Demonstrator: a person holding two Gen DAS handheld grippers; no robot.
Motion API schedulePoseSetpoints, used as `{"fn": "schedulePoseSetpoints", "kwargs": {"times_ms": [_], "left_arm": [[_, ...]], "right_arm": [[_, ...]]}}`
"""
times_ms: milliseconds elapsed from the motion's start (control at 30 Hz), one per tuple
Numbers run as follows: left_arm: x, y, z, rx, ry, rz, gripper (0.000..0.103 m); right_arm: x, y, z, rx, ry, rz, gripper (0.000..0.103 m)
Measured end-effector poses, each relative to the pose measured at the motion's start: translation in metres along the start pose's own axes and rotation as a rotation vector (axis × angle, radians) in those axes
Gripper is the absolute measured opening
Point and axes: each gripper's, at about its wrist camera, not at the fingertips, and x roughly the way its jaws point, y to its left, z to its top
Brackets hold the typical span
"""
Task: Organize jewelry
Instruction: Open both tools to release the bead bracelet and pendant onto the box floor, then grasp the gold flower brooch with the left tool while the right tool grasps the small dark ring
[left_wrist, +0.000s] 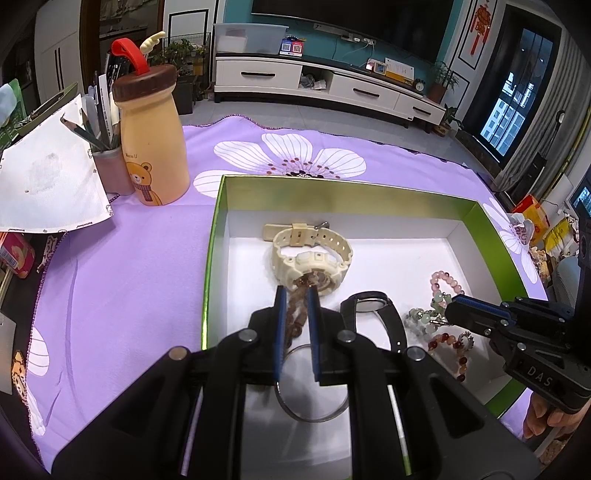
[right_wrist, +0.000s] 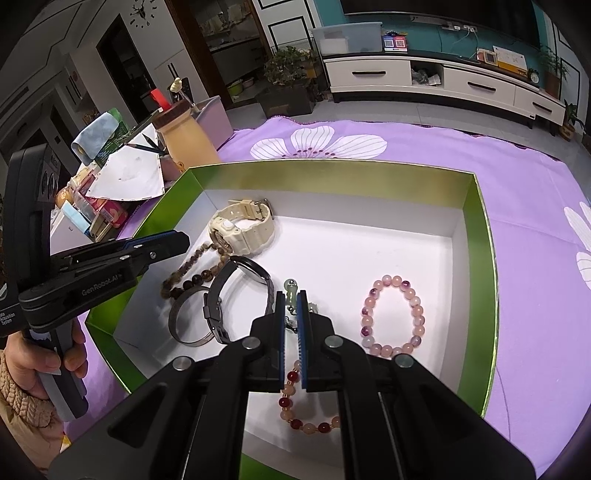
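A green box (left_wrist: 332, 192) with a white floor holds the jewelry. In it lie a cream watch (left_wrist: 312, 254), a black watch (left_wrist: 373, 306), a metal bangle (right_wrist: 188, 321), a pink bead bracelet (right_wrist: 393, 317) and a red-and-peach bead bracelet (right_wrist: 306, 424). My left gripper (left_wrist: 297, 291) is nearly shut around a brown bead bracelet (left_wrist: 297, 314), just short of the cream watch; in the right wrist view the brown beads (right_wrist: 192, 273) lie on the box floor. My right gripper (right_wrist: 291, 295) is shut on a green jade bead bracelet (right_wrist: 290, 291) over the box floor.
The box sits on a purple flowered cloth (left_wrist: 129, 258). A bear-print bottle (left_wrist: 153, 136), a pencil cup (left_wrist: 110, 170) and a white sheet (left_wrist: 48, 184) stand at the left. Clutter lies off the table's right edge (left_wrist: 535, 221).
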Motion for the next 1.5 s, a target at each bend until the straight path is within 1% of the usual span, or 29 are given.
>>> {"fn": "schedulePoseSetpoints", "kwargs": {"times_ms": [533,567,600,633,700,767,833,867,933,1000,1033,1100,1133,1167,1200,1233,1333,1500], "left_arm": [[0.0,-0.001,0.0,0.003,0.001,0.001,0.012],[0.0,-0.001,0.0,0.003,0.001,0.0,0.013],[0.0,-0.001,0.0,0.003,0.001,0.001,0.014],[0.0,-0.002,0.0,0.003,0.001,-0.001,0.016],[0.0,-0.003,0.0,0.008,0.0,-0.002,0.021],[-0.002,-0.004,0.0,0.011,-0.004,-0.006,0.035],[-0.003,-0.006,0.0,0.012,-0.005,-0.007,0.042],[-0.004,-0.006,-0.001,0.012,-0.004,-0.008,0.044],[-0.005,-0.007,-0.002,0.013,-0.005,-0.006,0.047],[-0.009,-0.008,-0.002,0.01,-0.007,-0.006,0.055],[-0.011,-0.009,-0.002,0.008,-0.01,-0.009,0.064],[-0.018,-0.011,-0.003,0.004,-0.018,-0.01,0.069],[-0.021,-0.012,-0.003,0.004,-0.024,-0.007,0.073],[-0.024,-0.012,-0.003,0.001,-0.03,-0.004,0.076],[-0.03,-0.013,-0.004,-0.005,-0.039,-0.003,0.077],[-0.034,-0.012,-0.004,-0.011,-0.047,-0.003,0.079],[-0.048,-0.012,-0.008,-0.03,-0.07,0.001,0.089],[-0.074,-0.01,-0.021,-0.061,-0.107,0.0,0.091]], "right_arm": [[0.001,-0.003,0.0,0.013,0.003,-0.006,0.006],[0.0,-0.004,0.0,0.018,0.002,-0.005,0.006],[-0.001,-0.005,0.0,0.022,-0.001,-0.009,0.009],[-0.002,-0.005,0.0,0.025,-0.005,-0.012,0.013],[-0.005,-0.007,0.0,0.035,-0.016,-0.01,0.014],[-0.008,-0.009,-0.001,0.038,-0.019,-0.014,0.014],[-0.01,-0.01,-0.002,0.043,-0.022,-0.016,0.018],[-0.012,-0.01,-0.002,0.045,-0.026,-0.016,0.02],[-0.017,-0.011,-0.003,0.05,-0.038,-0.02,0.031],[-0.023,-0.011,-0.005,0.058,-0.056,-0.02,0.038],[-0.028,-0.012,-0.006,0.059,-0.065,-0.021,0.042],[-0.036,-0.012,-0.007,0.06,-0.082,-0.023,0.043],[-0.042,-0.012,-0.008,0.06,-0.094,-0.023,0.046],[-0.048,-0.012,-0.01,0.061,-0.106,-0.024,0.049],[-0.053,-0.013,-0.011,0.062,-0.118,-0.026,0.057],[-0.062,-0.013,-0.013,0.064,-0.136,-0.029,0.059],[-0.082,-0.014,-0.02,0.064,-0.173,-0.028,0.059],[-0.11,-0.017,-0.038,0.062,-0.202,-0.026,0.059]]}}
